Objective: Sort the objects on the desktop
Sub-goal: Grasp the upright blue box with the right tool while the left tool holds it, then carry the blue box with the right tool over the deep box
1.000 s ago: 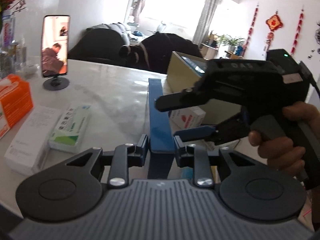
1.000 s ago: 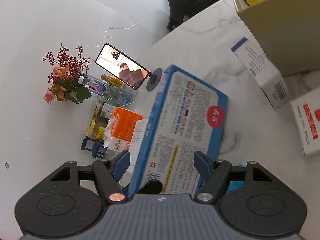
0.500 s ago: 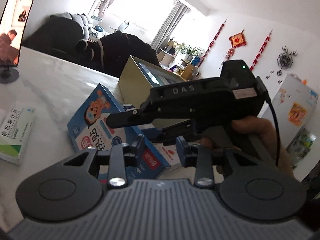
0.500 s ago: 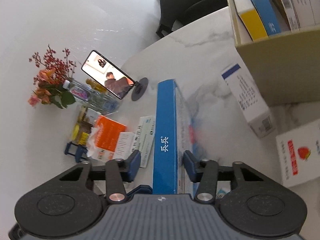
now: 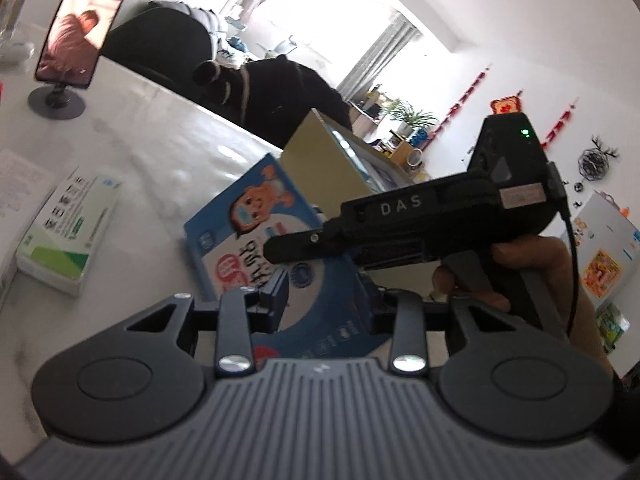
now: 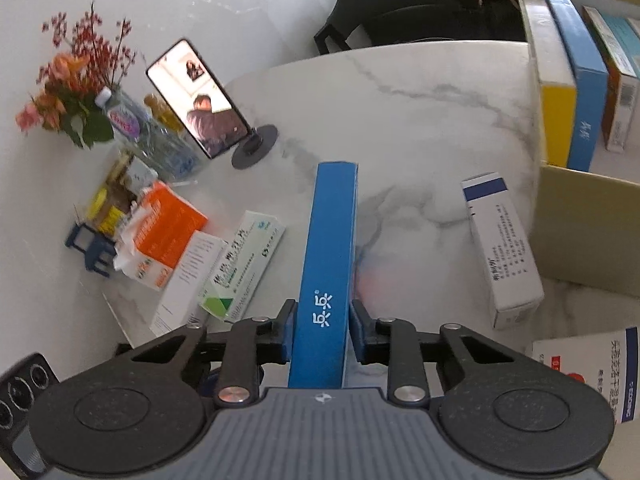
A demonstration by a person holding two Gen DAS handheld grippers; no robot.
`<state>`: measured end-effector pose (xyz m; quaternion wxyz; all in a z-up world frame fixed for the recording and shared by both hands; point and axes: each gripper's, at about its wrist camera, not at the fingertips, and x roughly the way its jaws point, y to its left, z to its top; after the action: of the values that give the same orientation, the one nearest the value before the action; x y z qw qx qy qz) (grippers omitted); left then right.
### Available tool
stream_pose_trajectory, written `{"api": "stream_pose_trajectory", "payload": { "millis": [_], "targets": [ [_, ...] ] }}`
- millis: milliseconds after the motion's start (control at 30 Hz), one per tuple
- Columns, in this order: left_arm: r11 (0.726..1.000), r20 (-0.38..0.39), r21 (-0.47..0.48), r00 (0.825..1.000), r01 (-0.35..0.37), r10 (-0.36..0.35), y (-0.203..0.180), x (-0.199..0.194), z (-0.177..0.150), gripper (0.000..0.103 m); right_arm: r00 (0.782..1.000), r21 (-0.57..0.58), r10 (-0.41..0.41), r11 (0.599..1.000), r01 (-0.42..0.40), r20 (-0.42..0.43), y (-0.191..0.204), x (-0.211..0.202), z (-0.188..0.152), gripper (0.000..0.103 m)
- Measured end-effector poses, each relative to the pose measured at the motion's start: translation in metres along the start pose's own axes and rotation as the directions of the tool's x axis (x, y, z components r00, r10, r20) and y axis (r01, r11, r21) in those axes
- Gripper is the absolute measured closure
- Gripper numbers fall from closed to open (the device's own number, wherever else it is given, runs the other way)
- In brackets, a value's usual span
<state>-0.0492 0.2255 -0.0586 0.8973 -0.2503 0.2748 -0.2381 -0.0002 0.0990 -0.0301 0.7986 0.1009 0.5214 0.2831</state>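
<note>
A flat blue box (image 6: 332,232) with a cartoon face on its front (image 5: 256,216) is held up over the marble table (image 6: 400,100). My right gripper (image 6: 320,320) has its jaws closing on the box, and both pads press on its narrow blue sides. In the left wrist view the right gripper (image 5: 312,268) reaches in from the right, with a hand on its handle. My left gripper (image 5: 324,296) stands slightly open in front of the box's face, and its pads are off the box.
An open cardboard box (image 6: 580,220) with several packets upright inside stands at the right. Loose on the table lie a green-and-white packet (image 6: 244,264), a white packet with a blue band (image 6: 500,248) and a red-and-white one (image 6: 580,368). A phone on a stand (image 6: 200,104), an orange tissue box (image 6: 164,232) and flowers (image 6: 72,88) stand at the left.
The right jaws have come together onto the blue box, which now shows edge-on in the right view. The left jaws have let it go, and its printed face now shows past them.
</note>
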Motion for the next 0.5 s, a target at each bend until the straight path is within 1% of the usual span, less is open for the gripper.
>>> {"api": "stream_pose_trajectory", "payload": {
  "millis": [133,300,500],
  "targets": [
    [0.999,-0.014,-0.036,0.999,-0.029,0.028,0.01,0.004,-0.003,0.069,0.999,0.003,-0.028,1.0,0.029,-0.032,0.001,0.004,0.0,0.071],
    [0.996,-0.042,-0.078,0.998,-0.039,0.035,0.017,0.005,-0.011,0.069,0.999,0.013,-0.032,0.999,0.033,-0.034,-0.003,-0.002,0.005,0.076],
    [0.993,-0.047,-0.104,0.997,-0.06,0.056,0.025,0.012,-0.016,0.068,0.998,0.017,-0.012,1.0,0.013,-0.058,-0.005,-0.003,0.012,0.078]
  ]
}}
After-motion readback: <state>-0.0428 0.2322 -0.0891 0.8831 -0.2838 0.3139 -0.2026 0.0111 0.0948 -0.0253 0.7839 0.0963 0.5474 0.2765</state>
